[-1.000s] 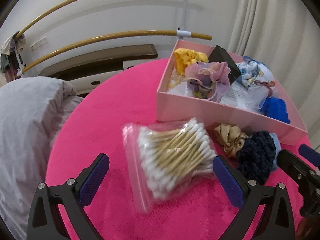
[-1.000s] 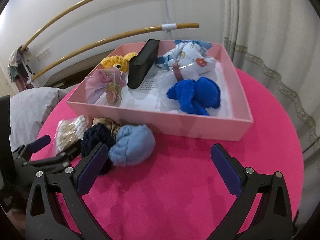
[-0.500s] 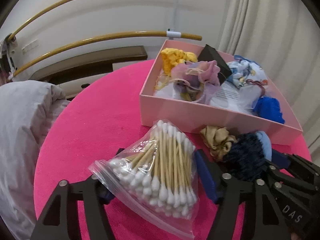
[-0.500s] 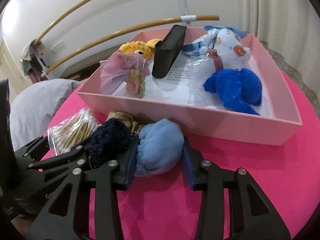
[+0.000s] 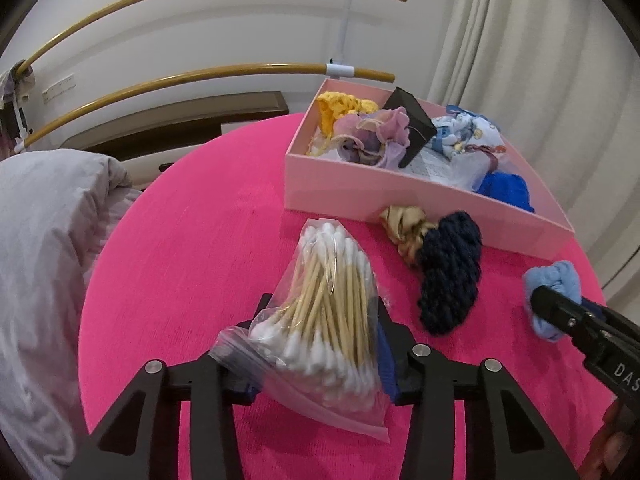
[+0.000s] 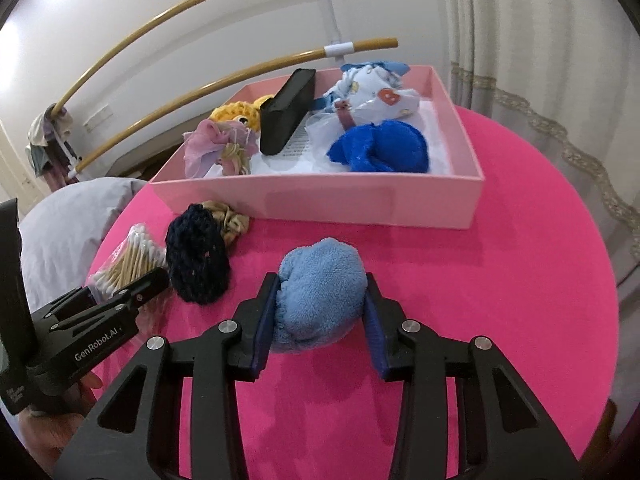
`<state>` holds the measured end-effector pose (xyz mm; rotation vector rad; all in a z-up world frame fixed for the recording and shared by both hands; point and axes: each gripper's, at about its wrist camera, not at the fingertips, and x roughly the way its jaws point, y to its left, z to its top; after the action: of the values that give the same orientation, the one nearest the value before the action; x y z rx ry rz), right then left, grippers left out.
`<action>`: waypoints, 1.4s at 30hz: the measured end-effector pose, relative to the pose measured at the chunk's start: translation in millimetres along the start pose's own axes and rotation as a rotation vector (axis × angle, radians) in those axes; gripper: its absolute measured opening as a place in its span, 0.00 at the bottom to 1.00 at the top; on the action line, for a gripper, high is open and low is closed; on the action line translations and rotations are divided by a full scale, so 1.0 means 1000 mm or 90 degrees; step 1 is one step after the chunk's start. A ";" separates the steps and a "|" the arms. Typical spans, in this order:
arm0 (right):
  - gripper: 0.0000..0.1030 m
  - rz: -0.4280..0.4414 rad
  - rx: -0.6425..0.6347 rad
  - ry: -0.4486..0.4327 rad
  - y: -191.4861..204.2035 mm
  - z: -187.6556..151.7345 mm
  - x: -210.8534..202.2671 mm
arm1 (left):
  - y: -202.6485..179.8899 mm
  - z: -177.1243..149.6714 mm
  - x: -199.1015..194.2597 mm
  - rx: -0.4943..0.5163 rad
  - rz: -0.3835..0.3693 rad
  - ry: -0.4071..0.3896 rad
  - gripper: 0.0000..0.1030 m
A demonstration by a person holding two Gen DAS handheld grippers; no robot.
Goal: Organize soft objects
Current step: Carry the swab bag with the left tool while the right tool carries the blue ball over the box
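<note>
Since a second ago we have closed both tongs and lifted: the left tongs (image 5: 320, 344) now pinch the bag of cotton swabs (image 5: 332, 304), the right tongs (image 6: 320, 316) squeeze the light blue cloth ball (image 6: 320, 288). Both hang just above the pink tabletop (image 6: 500, 300), angled toward the pink box (image 6: 320, 200), presumably where these go.

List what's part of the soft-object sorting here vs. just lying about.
In play: light blue cloth in the right gripper; cotton swab bag in the left gripper; navy knit piece; gold scrunchie; pink box.

Lying about: grey bedding; wooden rails; curtain.
</note>
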<state>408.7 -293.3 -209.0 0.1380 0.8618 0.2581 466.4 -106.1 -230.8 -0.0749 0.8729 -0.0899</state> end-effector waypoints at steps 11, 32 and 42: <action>0.36 0.007 -0.011 -0.036 0.006 -0.022 -0.056 | -0.005 -0.035 -0.082 0.023 0.022 -0.023 0.38; 0.36 0.025 -0.058 -0.115 0.037 -0.004 -0.119 | -0.007 -0.036 -0.204 0.024 -0.013 -0.107 0.38; 0.36 0.012 -0.074 -0.148 0.035 0.063 -0.112 | -0.016 0.033 -0.188 0.024 -0.050 -0.133 0.38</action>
<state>381.0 -292.5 -78.5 0.0665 0.6136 0.3029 371.3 -100.1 -65.1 -0.0813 0.6599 -0.1693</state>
